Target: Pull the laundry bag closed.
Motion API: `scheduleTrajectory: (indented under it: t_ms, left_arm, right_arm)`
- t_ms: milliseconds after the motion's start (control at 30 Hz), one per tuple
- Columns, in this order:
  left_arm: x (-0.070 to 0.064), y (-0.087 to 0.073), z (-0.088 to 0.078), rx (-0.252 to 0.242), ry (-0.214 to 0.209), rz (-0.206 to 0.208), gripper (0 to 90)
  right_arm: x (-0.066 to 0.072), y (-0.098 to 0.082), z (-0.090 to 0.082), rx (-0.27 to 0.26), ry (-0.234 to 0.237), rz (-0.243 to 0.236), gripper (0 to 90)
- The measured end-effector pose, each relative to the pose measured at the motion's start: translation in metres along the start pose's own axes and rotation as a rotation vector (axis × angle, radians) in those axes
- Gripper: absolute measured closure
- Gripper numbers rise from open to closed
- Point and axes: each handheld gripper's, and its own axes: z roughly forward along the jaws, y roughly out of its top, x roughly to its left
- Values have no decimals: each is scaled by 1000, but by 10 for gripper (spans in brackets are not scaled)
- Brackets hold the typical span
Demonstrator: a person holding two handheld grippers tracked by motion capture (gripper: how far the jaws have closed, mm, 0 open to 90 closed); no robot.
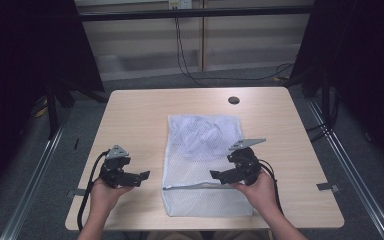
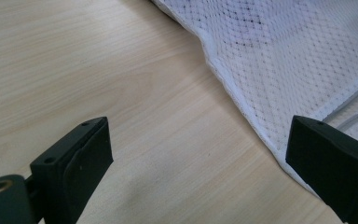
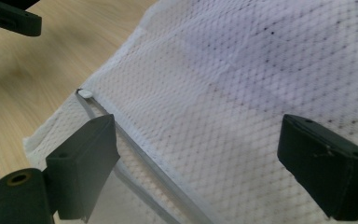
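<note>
Mesh bag (image 1: 204,165) flat at table (image 1: 135,115) centre, long axis near-to-far, zipper (image 1: 195,186) crossing its near end left-right; right gripper (image 1: 220,175) over that zipper, nearer; left gripper (image 1: 142,177) just left of bag edge; both spread wide, holding nothing.

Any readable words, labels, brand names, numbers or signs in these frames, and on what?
None can be read. The white mesh bag, the table, the left gripper and the right gripper bear no visible print. A small pale fitting on the far wall is too small to read.
</note>
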Motion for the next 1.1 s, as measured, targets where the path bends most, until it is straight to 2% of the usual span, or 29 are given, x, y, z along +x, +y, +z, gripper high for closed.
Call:
scheduleTrajectory:
  t_ms: [167, 233, 433, 700, 1100]
  left_arm:
    - [1, 0, -1, -4, -2, -7, 67]
    - [1, 0, -2, -1, -9, 2, 67]
    - [2, 0, -3, -12, -3, -8, 67]
    - [3, 0, -4, -8, -14, -1, 67]
    - [4, -1, -6, -15, -4, -11, 69]
  right_arm:
    - [8, 5, 8, 15, 25, -1, 137]
    - [10, 7, 11, 13, 34, 0, 137]
    - [16, 9, 21, 28, 32, 0, 141]
    - [24, 14, 31, 39, 64, 6, 153]
    - [41, 21, 47, 54, 102, -10, 197]
